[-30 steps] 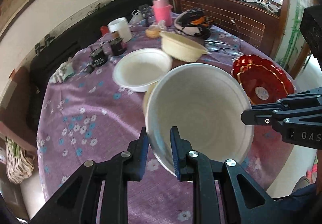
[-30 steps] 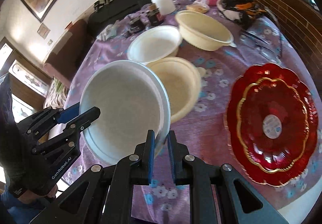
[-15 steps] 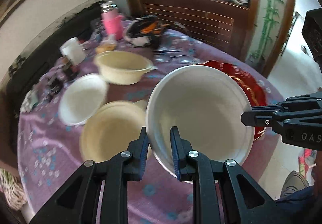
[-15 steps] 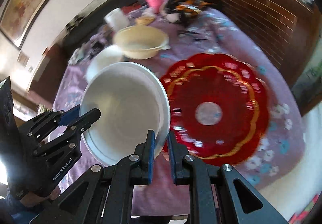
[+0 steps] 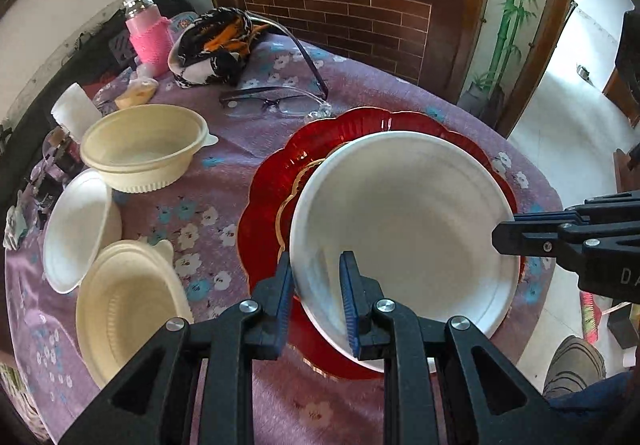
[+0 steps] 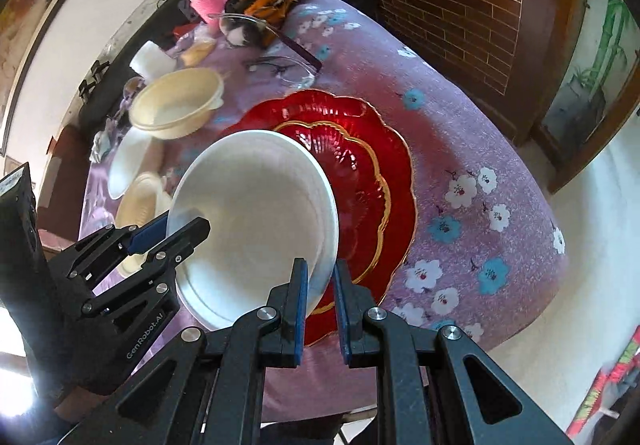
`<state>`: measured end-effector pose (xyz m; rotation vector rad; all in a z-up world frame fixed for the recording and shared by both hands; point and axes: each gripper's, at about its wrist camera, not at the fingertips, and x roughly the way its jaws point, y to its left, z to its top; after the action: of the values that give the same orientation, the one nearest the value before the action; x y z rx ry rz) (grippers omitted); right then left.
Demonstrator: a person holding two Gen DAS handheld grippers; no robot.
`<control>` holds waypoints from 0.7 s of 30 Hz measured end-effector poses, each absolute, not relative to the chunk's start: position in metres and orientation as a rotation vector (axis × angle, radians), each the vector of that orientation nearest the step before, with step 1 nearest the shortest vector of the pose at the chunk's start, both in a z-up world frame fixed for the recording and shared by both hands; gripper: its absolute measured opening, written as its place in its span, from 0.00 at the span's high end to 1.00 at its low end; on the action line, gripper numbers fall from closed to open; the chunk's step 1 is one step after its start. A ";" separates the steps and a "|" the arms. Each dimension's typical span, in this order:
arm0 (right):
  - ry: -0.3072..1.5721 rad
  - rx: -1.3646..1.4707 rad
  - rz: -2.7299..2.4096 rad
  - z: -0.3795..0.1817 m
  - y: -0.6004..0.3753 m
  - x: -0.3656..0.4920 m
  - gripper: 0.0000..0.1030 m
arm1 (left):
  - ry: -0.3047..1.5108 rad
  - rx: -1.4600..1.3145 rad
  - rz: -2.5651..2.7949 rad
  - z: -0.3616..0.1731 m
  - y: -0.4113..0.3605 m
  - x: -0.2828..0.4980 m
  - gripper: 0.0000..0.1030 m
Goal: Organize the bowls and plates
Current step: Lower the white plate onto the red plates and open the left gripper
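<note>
A large white bowl [image 5: 408, 225] [image 6: 256, 205] hangs tilted over the red scalloped plate with gold trim [image 5: 272, 197] [image 6: 360, 149]. My left gripper [image 5: 316, 265] [image 6: 176, 229] is shut on its near rim. My right gripper [image 6: 320, 265] [image 5: 500, 237] is shut on the opposite rim. The bowl hides much of the red plate. To the left on the purple flowered tablecloth [image 5: 208, 185] sit a deep cream bowl [image 5: 144, 141] [image 6: 176, 101], a small white bowl [image 5: 76, 229] [image 6: 128, 161] and a shallow cream dish [image 5: 124, 305] [image 6: 140, 201].
Behind the red plate lie eyeglasses [image 5: 276, 103]. Farther back stand a pink-sleeved bottle [image 5: 150, 37], a black and orange bag [image 5: 216, 45] and a white cup [image 5: 74, 111]. The round table's edge curves close past the plate on the right, with floor beyond.
Both grippers have carried the white bowl sideways, from above the shallow cream dish to above the red plate, and a little lower. Their grip on the rim is unchanged.
</note>
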<state>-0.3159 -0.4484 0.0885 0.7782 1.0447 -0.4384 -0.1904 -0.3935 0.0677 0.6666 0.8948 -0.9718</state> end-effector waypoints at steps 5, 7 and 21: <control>1.080 0.776 -0.449 0.080 -0.457 -0.307 0.86 | 0.898 0.692 -0.959 0.059 -0.403 -0.188 0.80; 1.087 0.784 -0.443 0.077 -0.460 -0.305 0.86 | 0.906 0.695 -0.955 0.056 -0.405 -0.187 0.80; 1.056 0.680 -0.459 0.089 -0.467 -0.306 0.85 | 0.909 0.611 -0.850 0.064 -0.387 -0.182 0.56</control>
<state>-0.3062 -0.4674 0.0887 0.6802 1.0559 -0.4589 -0.1824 -0.3873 0.0636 0.6108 0.9090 -0.8496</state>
